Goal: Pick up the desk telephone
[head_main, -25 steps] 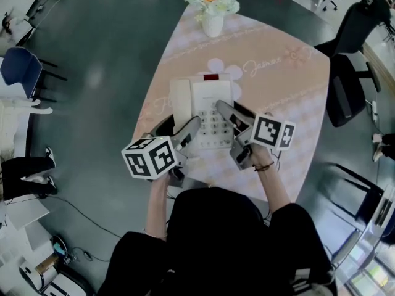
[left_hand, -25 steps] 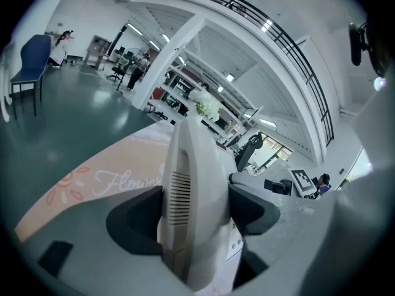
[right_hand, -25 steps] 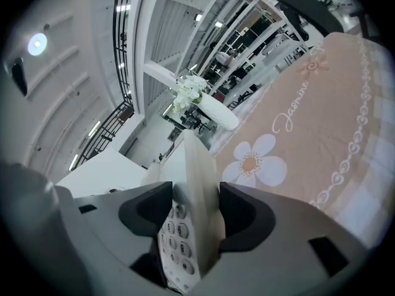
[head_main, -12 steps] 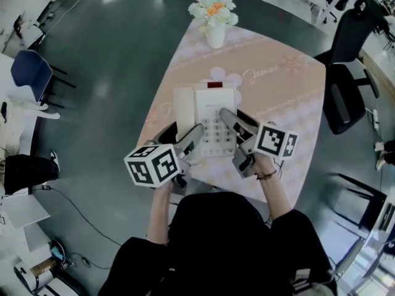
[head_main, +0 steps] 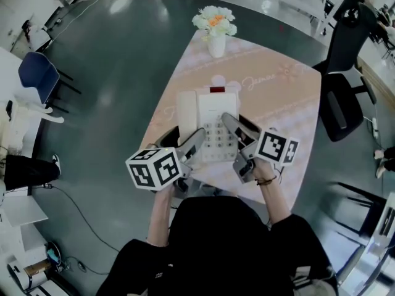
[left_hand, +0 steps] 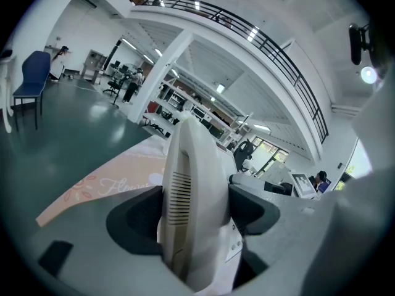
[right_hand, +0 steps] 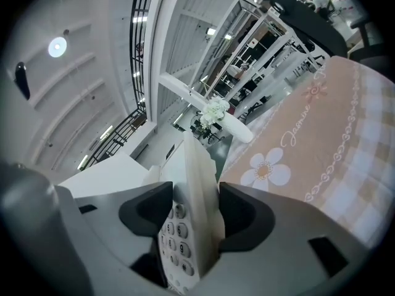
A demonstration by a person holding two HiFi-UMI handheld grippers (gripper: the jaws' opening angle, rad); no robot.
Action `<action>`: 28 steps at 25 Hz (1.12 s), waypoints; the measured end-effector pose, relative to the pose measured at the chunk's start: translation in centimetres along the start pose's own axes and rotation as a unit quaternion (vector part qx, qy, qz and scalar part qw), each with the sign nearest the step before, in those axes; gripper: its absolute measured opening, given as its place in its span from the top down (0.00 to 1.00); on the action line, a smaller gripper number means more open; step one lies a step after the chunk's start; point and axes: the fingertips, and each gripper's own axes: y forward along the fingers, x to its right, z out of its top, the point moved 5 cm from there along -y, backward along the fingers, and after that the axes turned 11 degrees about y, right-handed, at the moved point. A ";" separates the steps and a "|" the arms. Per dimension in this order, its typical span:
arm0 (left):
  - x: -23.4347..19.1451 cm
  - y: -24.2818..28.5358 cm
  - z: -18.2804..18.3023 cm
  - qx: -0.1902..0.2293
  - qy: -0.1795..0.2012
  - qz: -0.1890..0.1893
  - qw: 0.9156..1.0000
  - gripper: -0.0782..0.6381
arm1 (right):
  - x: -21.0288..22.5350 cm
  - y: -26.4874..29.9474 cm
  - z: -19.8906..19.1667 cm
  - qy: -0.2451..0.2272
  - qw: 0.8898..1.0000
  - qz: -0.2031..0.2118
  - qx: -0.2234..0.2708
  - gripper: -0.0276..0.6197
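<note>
Left claw (left_hand: 195, 209) pinches the handset side of the desk telephone (head_main: 208, 111). Right claw (right_hand: 189, 209) grips its keypad edge. Telephone sits between both claws, over the pink counter (head_main: 290, 106); lift unclear.

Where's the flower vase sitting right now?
In the head view, the flower vase stands at the far left corner of the table, beyond the desk telephone.

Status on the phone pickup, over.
Left gripper shut on desk telephone, handset side. Right gripper shut on its keypad side. Nothing in the way; flower vase stands apart, far end of table.
</note>
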 end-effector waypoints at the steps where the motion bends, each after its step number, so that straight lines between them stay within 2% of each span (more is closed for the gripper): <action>1: 0.2 -0.2 0.1 0.002 0.001 0.000 1.000 0.44 | -0.2 -0.2 0.1 -0.004 1.000 -0.004 0.002 0.61; 6: 1.1 -1.2 1.0 0.014 0.012 0.001 1.000 0.44 | -1.8 -0.6 0.2 -0.002 1.000 0.025 0.004 0.61; 28: 3.1 -4.5 1.9 0.048 0.015 0.004 0.999 0.44 | -5.7 -2.3 -0.1 -0.040 0.998 0.046 0.006 0.62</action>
